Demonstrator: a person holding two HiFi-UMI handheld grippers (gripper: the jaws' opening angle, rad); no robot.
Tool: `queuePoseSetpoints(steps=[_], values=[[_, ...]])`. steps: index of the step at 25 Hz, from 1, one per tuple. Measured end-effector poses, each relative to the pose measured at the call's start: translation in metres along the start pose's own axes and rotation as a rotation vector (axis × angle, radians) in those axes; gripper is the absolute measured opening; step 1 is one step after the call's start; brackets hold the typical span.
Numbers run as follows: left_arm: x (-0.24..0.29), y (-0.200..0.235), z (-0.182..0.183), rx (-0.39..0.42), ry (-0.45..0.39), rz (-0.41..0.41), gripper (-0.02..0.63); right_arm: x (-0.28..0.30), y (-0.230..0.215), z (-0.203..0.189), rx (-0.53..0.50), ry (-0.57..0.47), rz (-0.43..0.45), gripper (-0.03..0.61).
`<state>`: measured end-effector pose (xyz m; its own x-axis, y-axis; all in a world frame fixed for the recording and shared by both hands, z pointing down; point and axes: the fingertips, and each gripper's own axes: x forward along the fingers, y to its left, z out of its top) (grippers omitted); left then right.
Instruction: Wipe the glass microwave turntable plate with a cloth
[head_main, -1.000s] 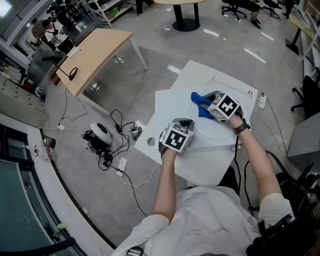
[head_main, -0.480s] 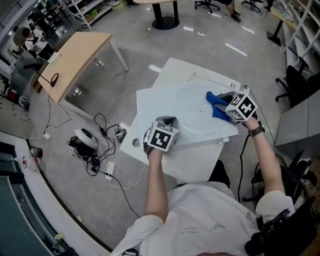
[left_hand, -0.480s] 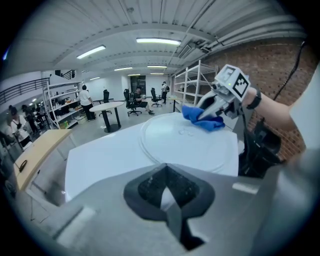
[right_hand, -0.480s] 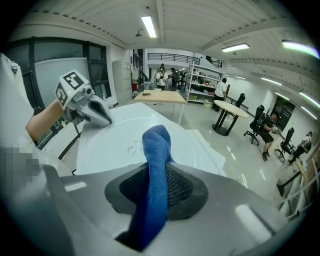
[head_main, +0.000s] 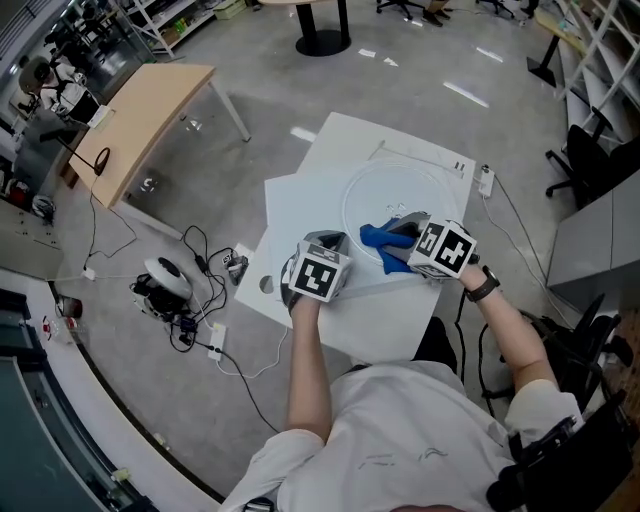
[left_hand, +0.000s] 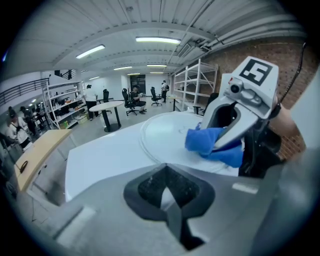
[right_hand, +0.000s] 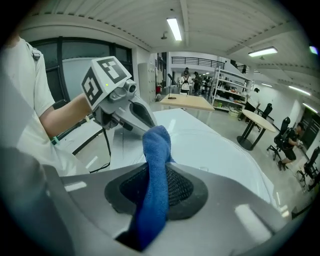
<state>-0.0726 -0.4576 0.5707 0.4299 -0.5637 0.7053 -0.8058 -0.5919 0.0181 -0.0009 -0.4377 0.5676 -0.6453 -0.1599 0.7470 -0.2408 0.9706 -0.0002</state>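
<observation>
The round glass turntable plate (head_main: 400, 205) lies flat on the white table (head_main: 300, 210). A blue cloth (head_main: 378, 240) rests on the plate's near left part, and my right gripper (head_main: 400, 240) is shut on it, pointing left. In the right gripper view the cloth (right_hand: 156, 160) hangs folded between the jaws, over the plate (right_hand: 215, 145). My left gripper (head_main: 333, 240) is shut with nothing in it, just off the plate's near left rim. The left gripper view has the plate (left_hand: 165, 135), the cloth (left_hand: 210, 145) and the right gripper (left_hand: 222, 140) ahead.
A white power strip (head_main: 487, 180) lies at the table's far right corner. A wooden desk (head_main: 150, 115) stands to the left, with a cable reel (head_main: 165, 282) and cords on the floor. Office chairs (head_main: 590, 150) and shelving are at the right.
My right gripper has dragged the blue cloth from the plate's right side across to its near left part. The left gripper has stayed about where it was.
</observation>
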Motion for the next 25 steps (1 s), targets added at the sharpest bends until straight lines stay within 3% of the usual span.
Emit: queuePoseSetpoints(steps=[5, 10, 17, 21, 25], values=[[0.002, -0.002, -0.001, 0.015, 0.009, 0.005, 0.000, 0.030, -0.028, 0.034, 0.019, -0.034, -0.017, 0.084], [0.004, -0.005, -0.001, 0.036, 0.016, -0.004, -0.002, 0.032, -0.085, 0.042, 0.125, -0.059, -0.115, 0.083], [0.009, -0.009, -0.001, 0.056, 0.010, -0.007, -0.002, -0.012, -0.124, -0.007, 0.236, -0.051, -0.207, 0.084], [0.007, -0.007, -0.002, 0.057, 0.012, -0.005, 0.000, -0.038, -0.114, -0.042, 0.188, 0.017, -0.288, 0.084], [0.008, -0.008, -0.001, 0.061, 0.015, 0.001, -0.001, -0.055, -0.086, -0.054, 0.153, 0.039, -0.312, 0.083]])
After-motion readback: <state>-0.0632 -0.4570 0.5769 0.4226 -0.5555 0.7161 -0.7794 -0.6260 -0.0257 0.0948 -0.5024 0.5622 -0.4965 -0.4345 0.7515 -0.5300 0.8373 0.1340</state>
